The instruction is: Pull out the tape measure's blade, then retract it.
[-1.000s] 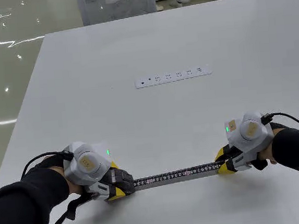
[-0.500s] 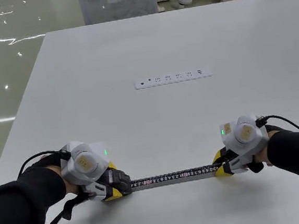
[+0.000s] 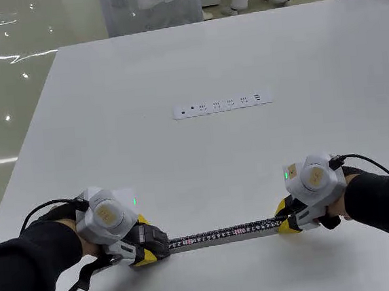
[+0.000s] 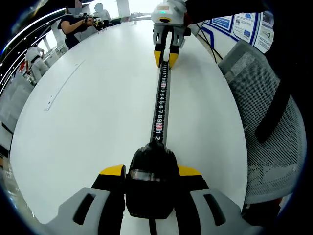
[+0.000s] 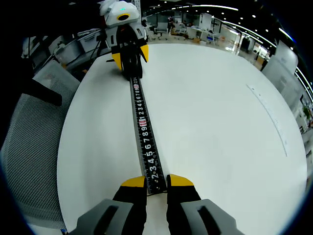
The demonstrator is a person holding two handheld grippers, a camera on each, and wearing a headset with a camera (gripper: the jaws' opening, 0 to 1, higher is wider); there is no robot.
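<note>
Along the near edge of the white desk (image 3: 173,52), the left gripper (image 3: 148,239) clamps its fingers (image 4: 112,171) around the black tape measure case (image 4: 150,183), while the right gripper (image 3: 283,218) pinches the end of the blade (image 3: 223,235) between nearly closed fingers (image 5: 133,182). The numbered blade runs straight between the two; a white power strip (image 3: 221,105) lies toward the desk's middle.

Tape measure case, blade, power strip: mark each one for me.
tape measure case (image 4: 149,181), left gripper view, top of black housing.
blade (image 5: 145,142), right gripper view, numbered face.
power strip (image 3: 221,105), head view, its middle.
</note>
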